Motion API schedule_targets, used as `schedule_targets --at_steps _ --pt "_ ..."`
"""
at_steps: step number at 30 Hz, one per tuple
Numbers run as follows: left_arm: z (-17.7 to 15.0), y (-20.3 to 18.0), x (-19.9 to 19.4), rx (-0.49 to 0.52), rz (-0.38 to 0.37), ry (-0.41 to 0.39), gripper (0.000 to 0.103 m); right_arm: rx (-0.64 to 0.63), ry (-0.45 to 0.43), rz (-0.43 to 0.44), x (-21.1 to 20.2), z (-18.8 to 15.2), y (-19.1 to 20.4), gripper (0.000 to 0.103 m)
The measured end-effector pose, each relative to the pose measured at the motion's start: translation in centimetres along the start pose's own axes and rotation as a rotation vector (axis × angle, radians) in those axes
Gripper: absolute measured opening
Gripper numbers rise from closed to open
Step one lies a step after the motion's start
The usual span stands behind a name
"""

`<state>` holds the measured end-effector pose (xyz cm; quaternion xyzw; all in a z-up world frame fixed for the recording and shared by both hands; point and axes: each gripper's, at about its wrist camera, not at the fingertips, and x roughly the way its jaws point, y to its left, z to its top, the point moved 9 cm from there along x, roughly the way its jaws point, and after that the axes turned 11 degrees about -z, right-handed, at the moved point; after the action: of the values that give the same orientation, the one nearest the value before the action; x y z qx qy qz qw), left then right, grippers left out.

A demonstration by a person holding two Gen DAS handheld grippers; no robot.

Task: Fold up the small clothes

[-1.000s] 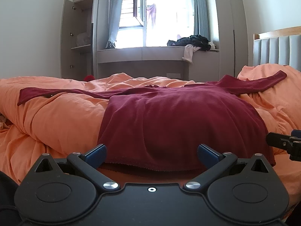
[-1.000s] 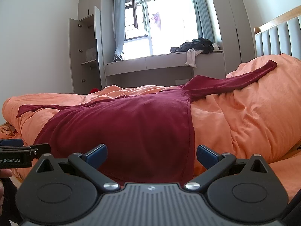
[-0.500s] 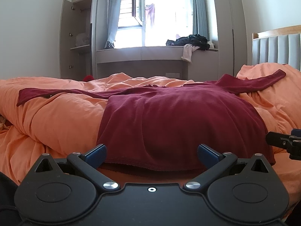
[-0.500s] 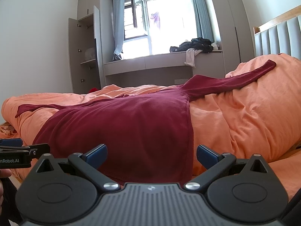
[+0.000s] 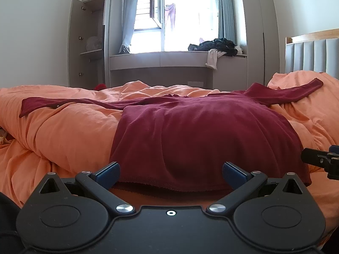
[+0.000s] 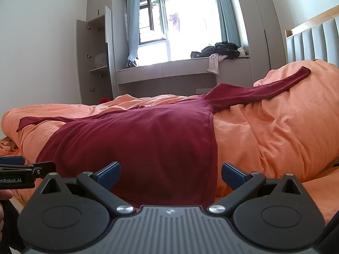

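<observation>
A dark red long-sleeved top (image 5: 190,131) lies spread flat on the orange duvet (image 5: 63,131), sleeves stretched out to left and right, hem toward me. It also shows in the right wrist view (image 6: 137,139). My left gripper (image 5: 171,173) is open and empty, low at the hem's left part. My right gripper (image 6: 171,174) is open and empty at the hem's right corner. Each gripper shows at the edge of the other's view.
The duvet (image 6: 275,131) is rumpled and bulges at the right. A padded headboard (image 5: 313,55) stands at the right. Behind the bed are a window bench with a pile of dark clothes (image 5: 216,46) and an open wardrobe (image 5: 89,48).
Both views have shifted very slightly; the top and both grippers stay where they were, still open.
</observation>
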<state>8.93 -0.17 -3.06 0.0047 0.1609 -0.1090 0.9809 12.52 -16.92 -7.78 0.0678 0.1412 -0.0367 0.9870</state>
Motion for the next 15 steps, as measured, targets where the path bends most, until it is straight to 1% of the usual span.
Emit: schedule_targets --at_steps 15 --pt "0.00 0.09 0.02 -0.004 0.004 0.002 0.103 0.000 0.005 0.000 0.11 -0.07 -0.14 0.103"
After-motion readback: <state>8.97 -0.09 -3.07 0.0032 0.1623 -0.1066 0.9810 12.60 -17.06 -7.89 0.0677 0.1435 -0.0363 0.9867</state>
